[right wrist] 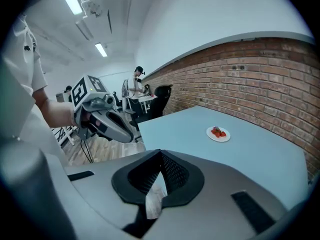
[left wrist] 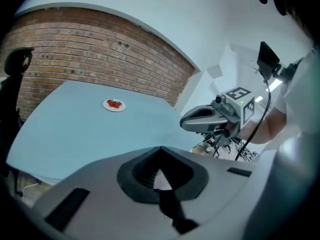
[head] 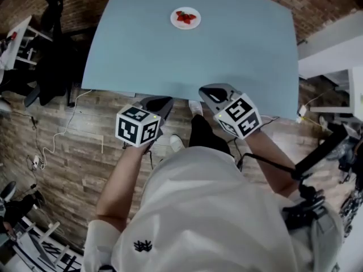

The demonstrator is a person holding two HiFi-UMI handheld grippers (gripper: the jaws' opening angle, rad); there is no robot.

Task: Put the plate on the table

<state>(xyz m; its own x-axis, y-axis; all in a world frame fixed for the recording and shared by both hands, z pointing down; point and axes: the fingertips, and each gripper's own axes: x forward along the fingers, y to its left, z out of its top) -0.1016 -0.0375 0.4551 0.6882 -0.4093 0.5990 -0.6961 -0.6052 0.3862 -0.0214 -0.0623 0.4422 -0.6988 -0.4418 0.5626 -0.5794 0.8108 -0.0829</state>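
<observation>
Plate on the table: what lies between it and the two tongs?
Nothing: only bare blue table runs from the plate to the near edge, where the left tongs and right tongs hover. The head view shows this.

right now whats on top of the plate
A small heap of red food pieces, likely strawberries, sits on the white plate. The plate's middle beneath them is covered.

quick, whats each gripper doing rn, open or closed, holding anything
left gripper: closed, holding nothing
right gripper: closed, holding nothing
</observation>
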